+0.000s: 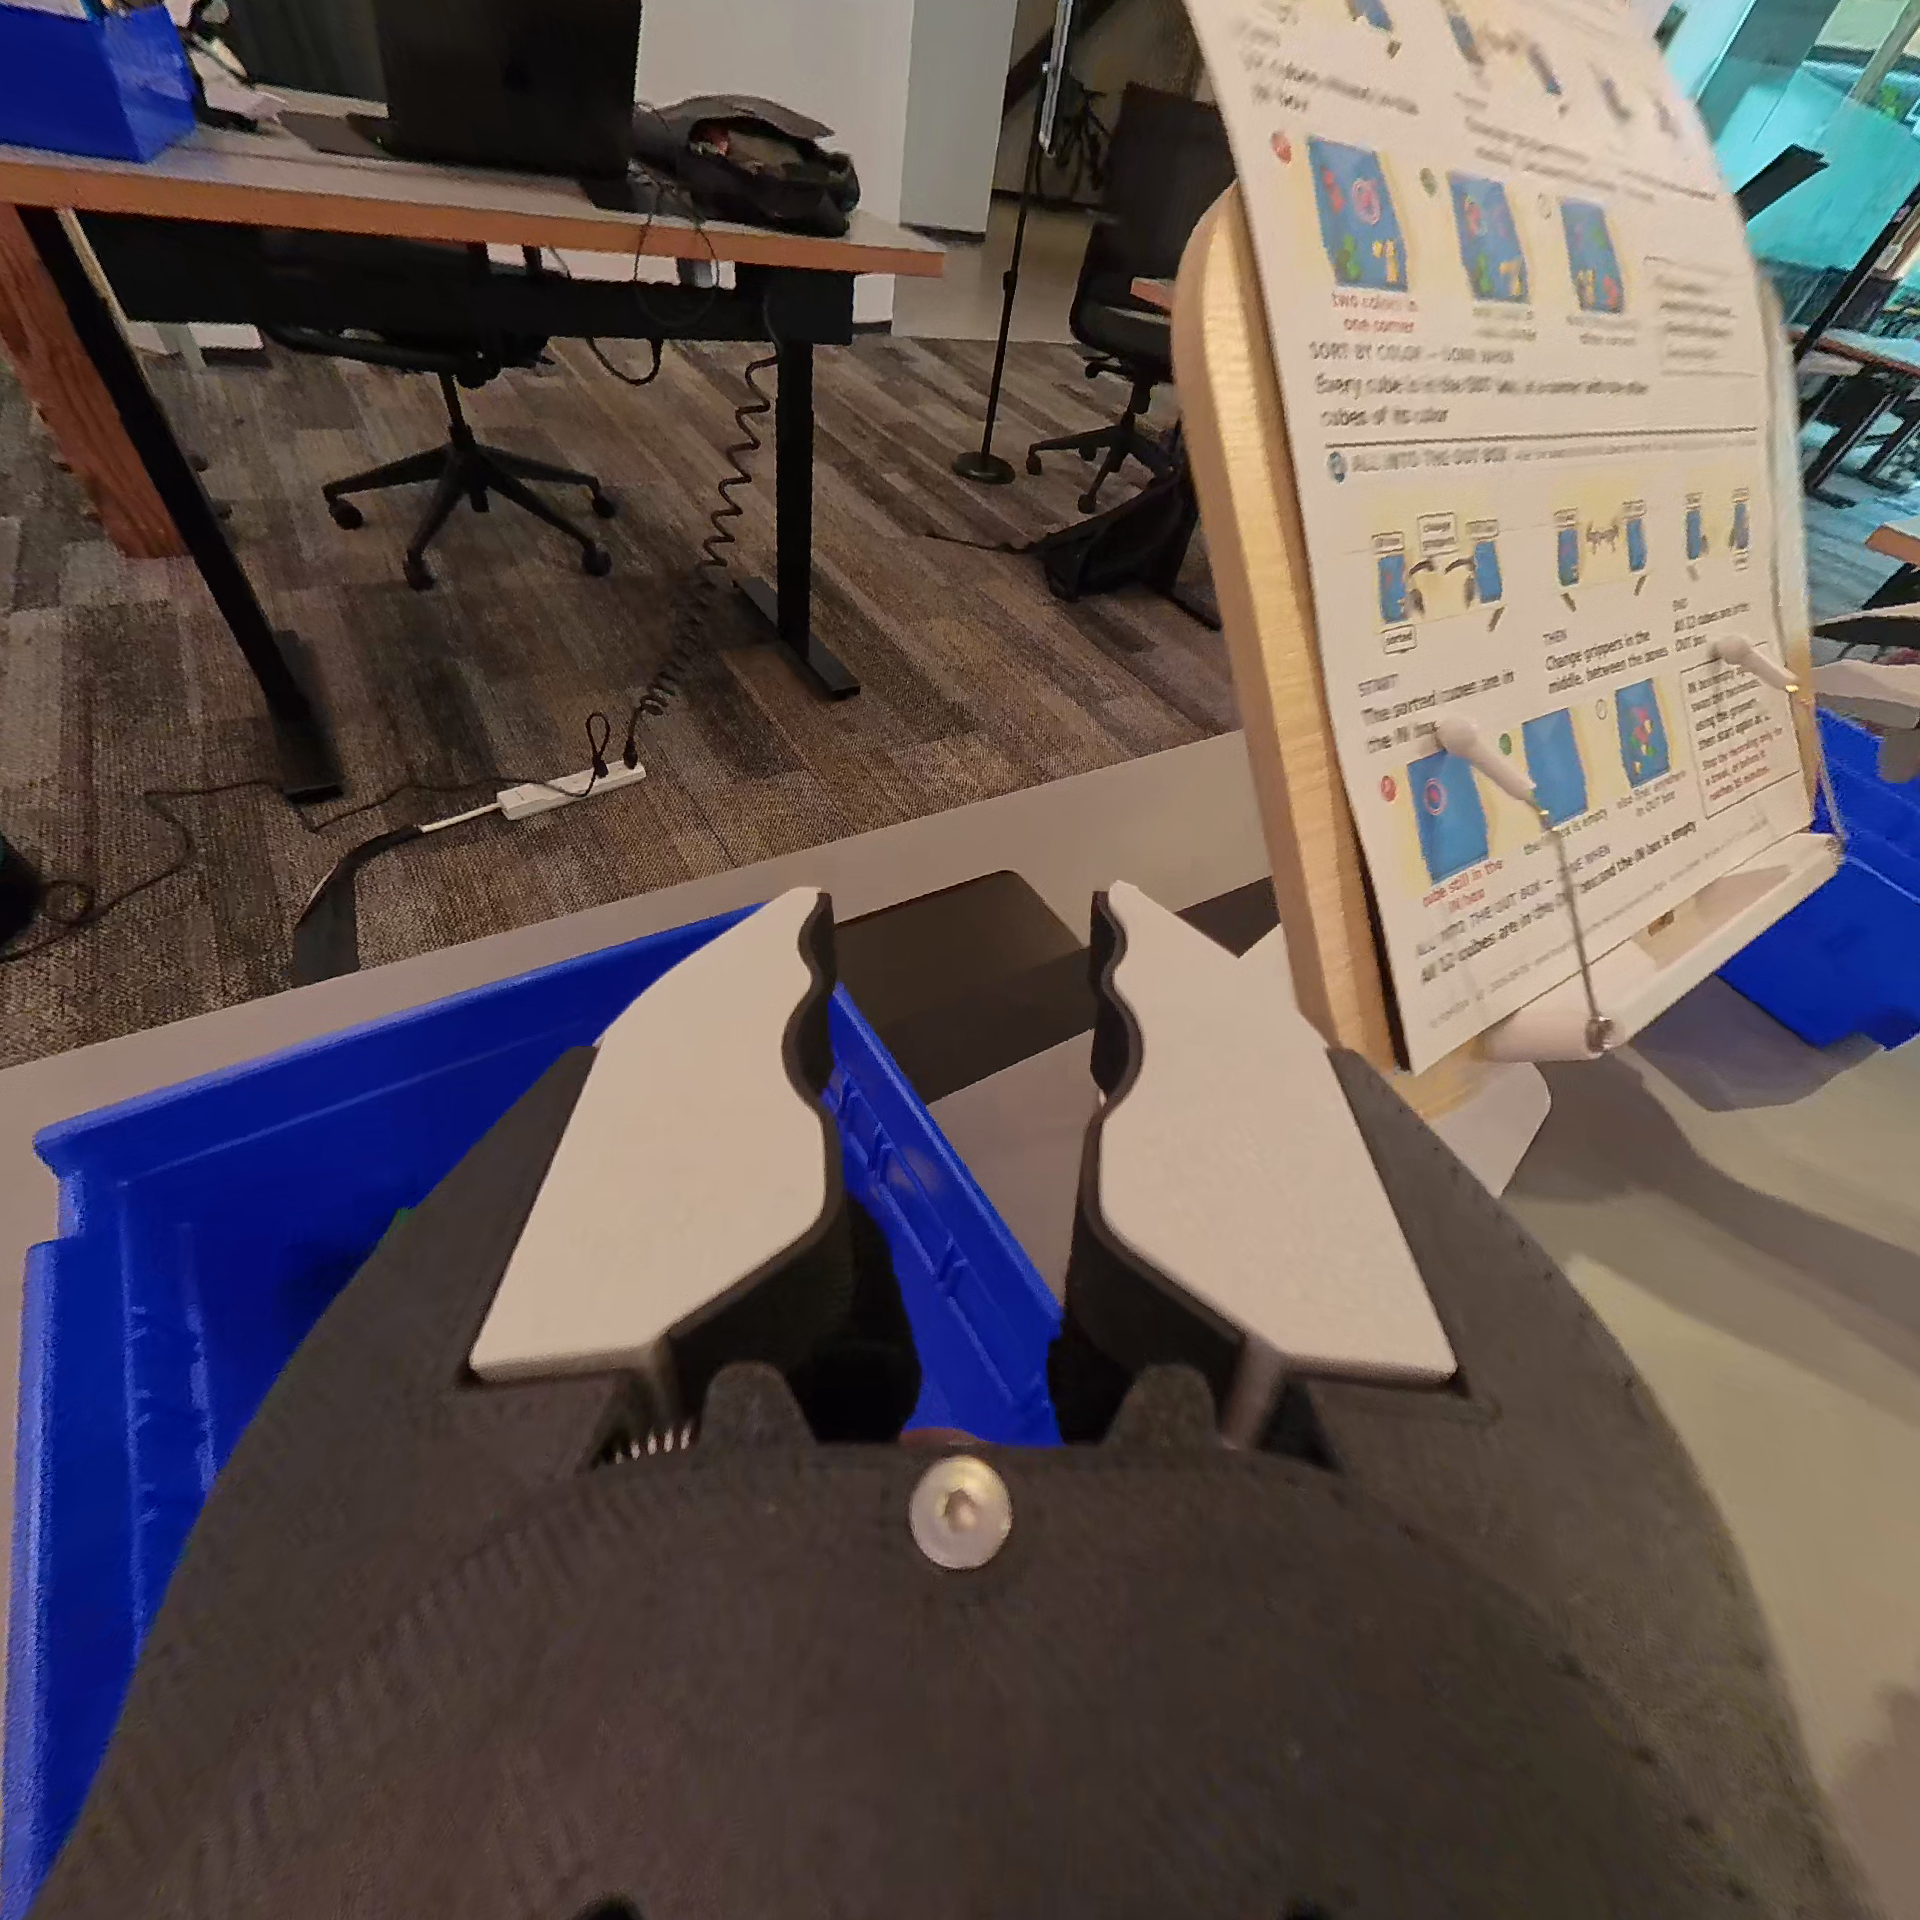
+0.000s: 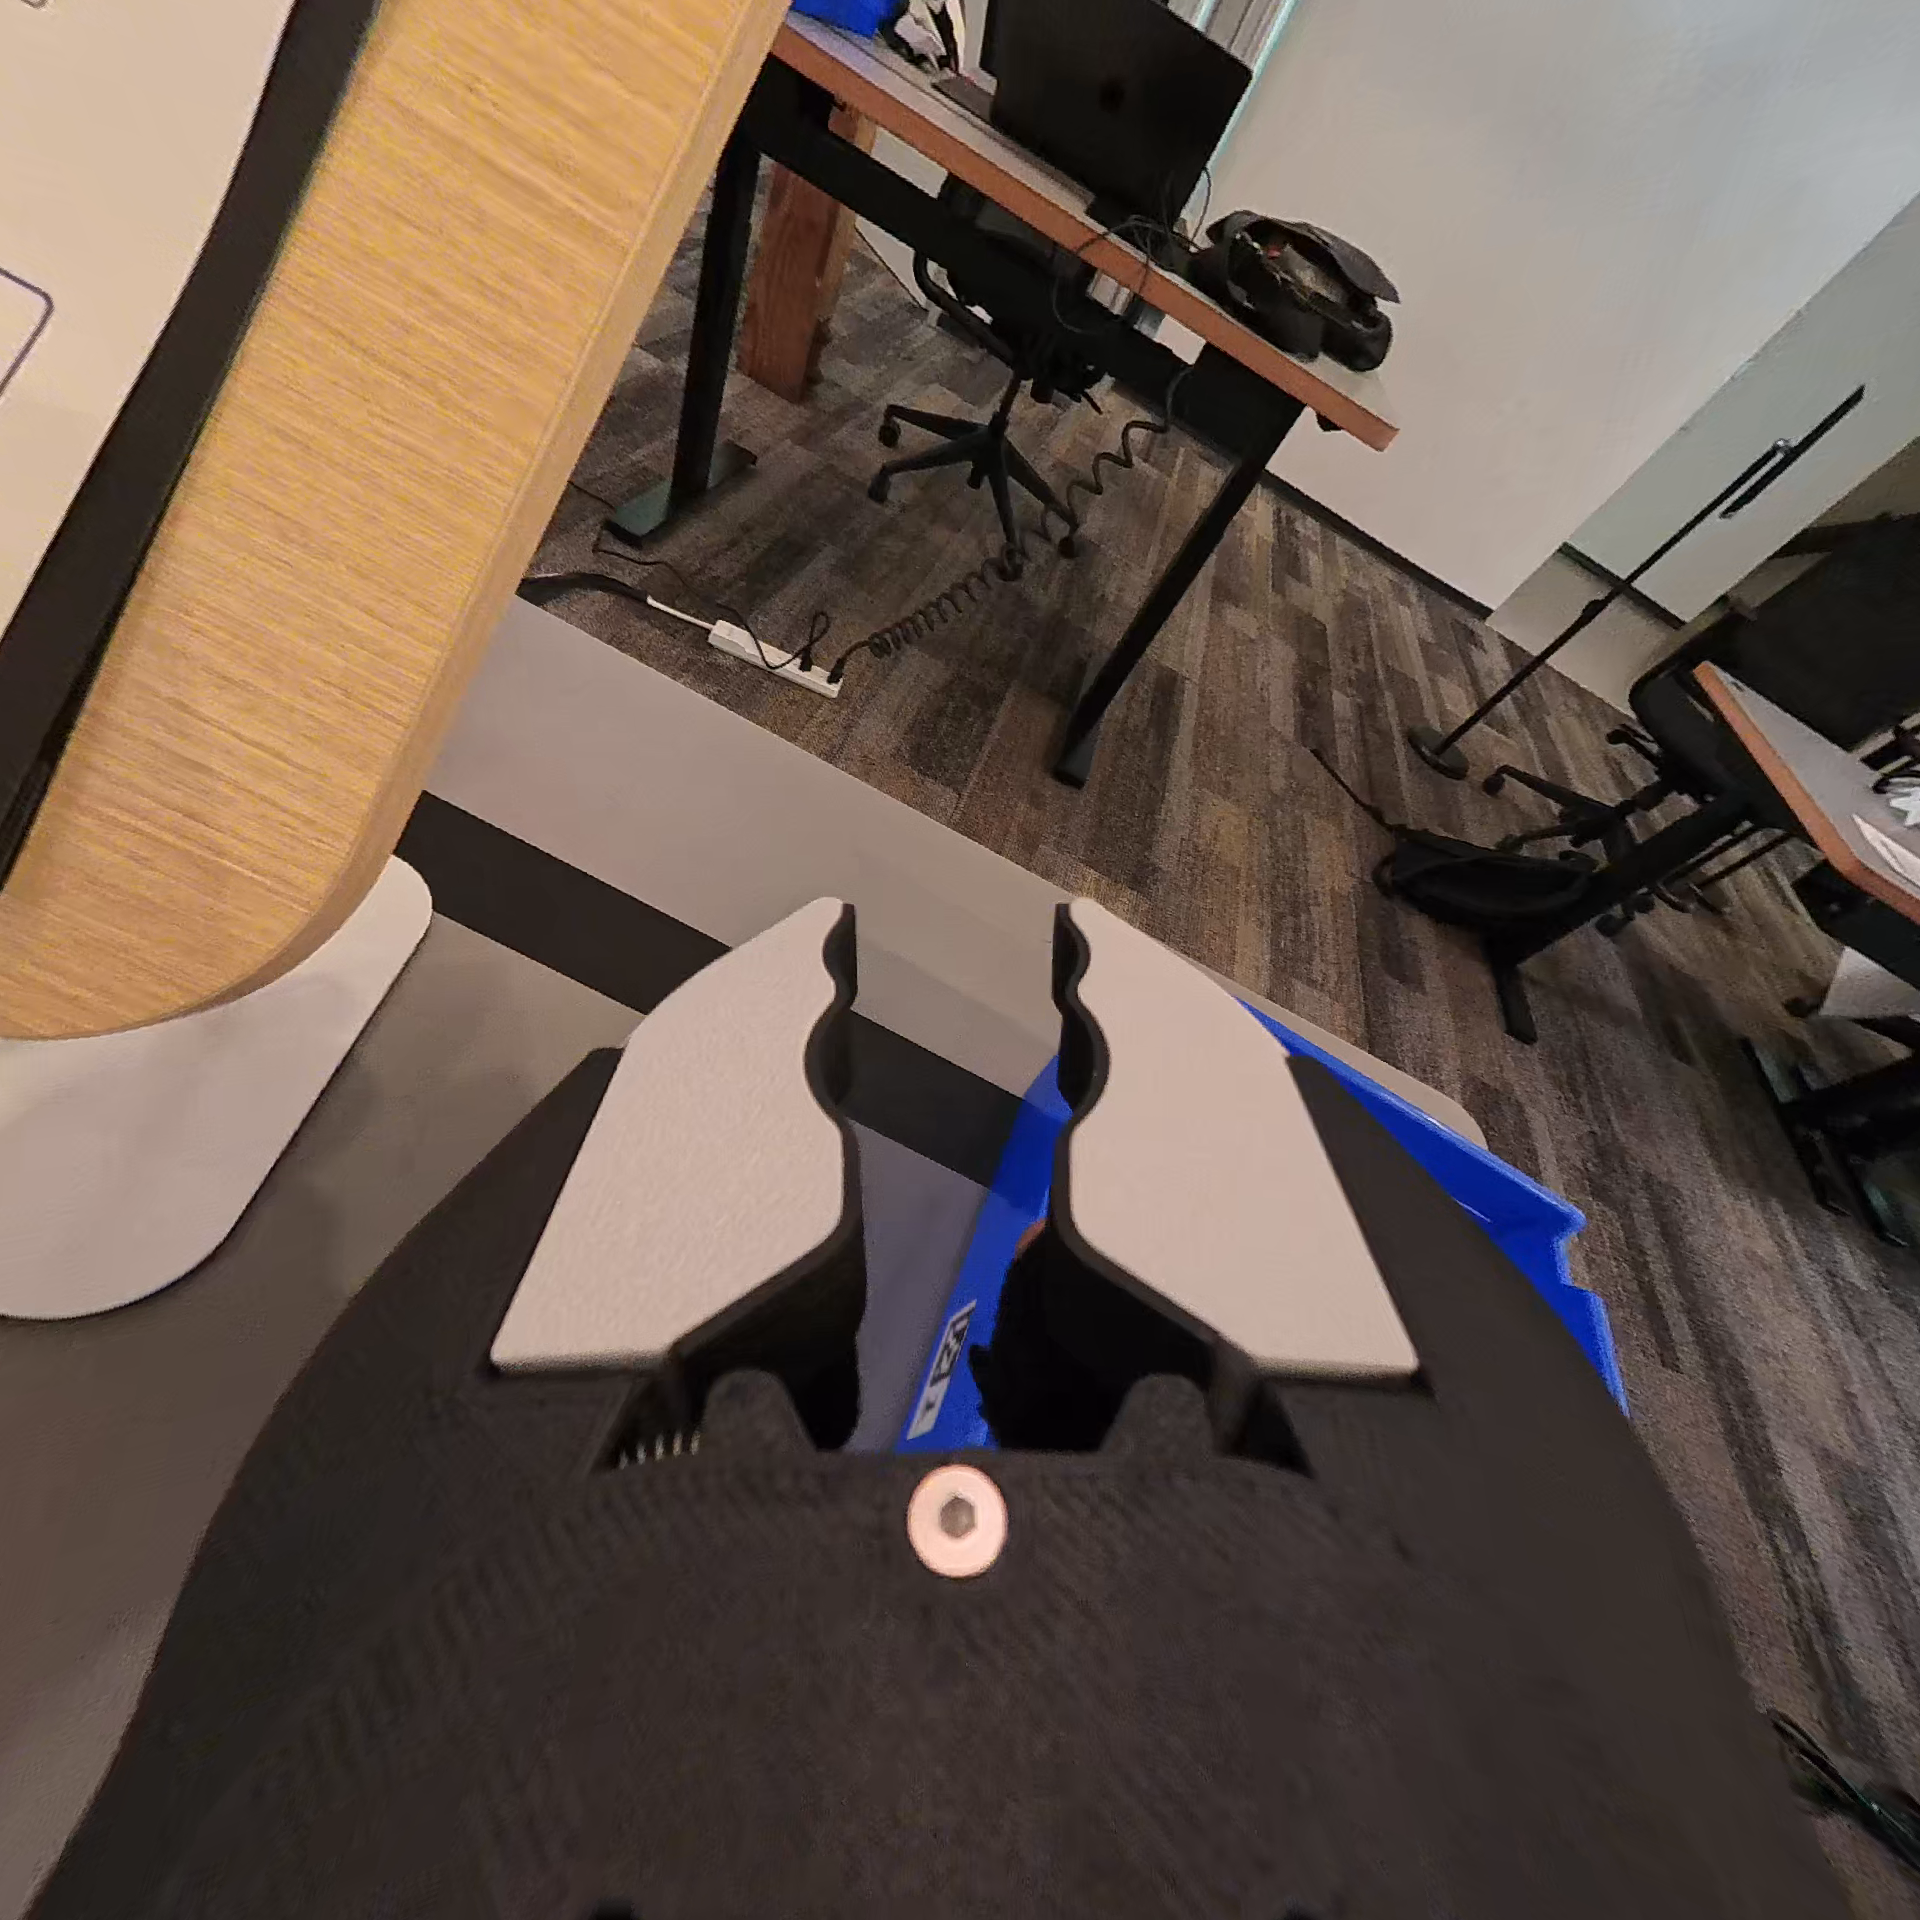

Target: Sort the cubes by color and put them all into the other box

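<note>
My left gripper is open and holds nothing; it hovers over the right wall of a blue box on the grey table. No cube shows clearly in this view. My right gripper is open with nothing between its pads; it hovers over the left wall of another blue box near the table's far edge. The insides of both boxes are mostly hidden by the gripper bodies.
A wooden stand holding an instruction sheet stands on the table between the boxes; it also shows in the right wrist view. A black mat lies on the table. Another blue box sits behind the stand.
</note>
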`<state>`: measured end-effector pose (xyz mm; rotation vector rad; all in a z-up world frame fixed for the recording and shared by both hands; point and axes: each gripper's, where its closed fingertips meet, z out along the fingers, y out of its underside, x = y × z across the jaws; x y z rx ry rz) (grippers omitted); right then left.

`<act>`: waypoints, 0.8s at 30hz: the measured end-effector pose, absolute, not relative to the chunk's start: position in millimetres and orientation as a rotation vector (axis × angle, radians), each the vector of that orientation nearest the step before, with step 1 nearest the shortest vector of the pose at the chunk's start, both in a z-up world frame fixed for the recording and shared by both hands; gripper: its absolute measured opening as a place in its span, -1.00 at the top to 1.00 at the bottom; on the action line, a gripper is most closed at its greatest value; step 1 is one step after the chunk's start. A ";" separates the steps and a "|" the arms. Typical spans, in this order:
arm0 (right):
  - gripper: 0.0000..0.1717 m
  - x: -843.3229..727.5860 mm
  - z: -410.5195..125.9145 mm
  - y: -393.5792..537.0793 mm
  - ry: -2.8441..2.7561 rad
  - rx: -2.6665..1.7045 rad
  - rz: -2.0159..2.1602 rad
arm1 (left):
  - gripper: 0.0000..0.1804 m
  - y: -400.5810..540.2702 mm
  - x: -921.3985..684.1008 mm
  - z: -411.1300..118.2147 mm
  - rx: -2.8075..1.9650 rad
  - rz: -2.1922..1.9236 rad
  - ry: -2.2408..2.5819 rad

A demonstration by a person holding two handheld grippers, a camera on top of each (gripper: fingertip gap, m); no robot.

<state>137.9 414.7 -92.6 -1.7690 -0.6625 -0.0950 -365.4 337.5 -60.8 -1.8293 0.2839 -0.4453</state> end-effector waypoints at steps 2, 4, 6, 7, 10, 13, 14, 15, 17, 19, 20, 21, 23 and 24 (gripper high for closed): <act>0.58 135.3 -92.6 414.9 -0.669 -1.758 -0.084 | 0.48 340.2 -369.6 -68.1 -1.857 -0.424 0.276; 0.58 133.1 -94.8 414.7 -0.680 -1.764 -0.078 | 0.47 342.6 -374.6 -75.5 -1.881 -0.401 0.272; 0.58 132.5 -95.7 415.5 -0.678 -1.763 -0.075 | 0.46 345.0 -380.1 -84.6 -1.914 -0.390 0.260; 0.58 131.3 -95.5 415.4 -0.677 -1.758 -0.065 | 0.46 346.1 -383.0 -90.3 -1.936 -0.388 0.253; 0.58 127.1 -97.2 414.5 -0.692 -1.760 -0.038 | 0.44 349.3 -390.3 -106.2 -1.992 -0.393 0.232; 0.58 124.1 -97.7 414.5 -0.702 -1.748 -0.037 | 0.43 352.0 -394.4 -120.0 -2.034 -0.405 0.219; 0.58 123.3 -98.9 414.5 -0.707 -1.752 -0.037 | 0.43 352.6 -396.3 -125.2 -2.053 -0.399 0.218; 0.58 123.2 -99.9 414.5 -0.709 -1.757 -0.038 | 0.42 352.9 -399.0 -130.7 -2.078 -0.388 0.214; 0.58 121.9 -99.5 414.3 -0.714 -1.749 -0.032 | 0.40 351.9 -402.9 -140.9 -2.130 -0.378 0.212; 0.58 119.6 -98.3 413.5 -0.721 -1.738 -0.021 | 0.38 350.9 -404.6 -146.5 -2.158 -0.391 0.209; 0.58 119.2 -98.9 413.4 -0.724 -1.741 -0.021 | 0.38 350.7 -405.2 -147.6 -2.161 -0.399 0.206; 0.58 118.9 -99.8 413.4 -0.727 -1.745 -0.022 | 0.38 350.4 -405.8 -148.4 -2.163 -0.405 0.203; 0.58 117.4 -100.6 413.5 -0.734 -1.741 -0.021 | 0.38 349.7 -408.2 -150.9 -2.176 -0.406 0.199; 0.58 116.8 -101.7 413.6 -0.738 -1.741 -0.019 | 0.38 349.3 -409.3 -151.9 -2.181 -0.406 0.198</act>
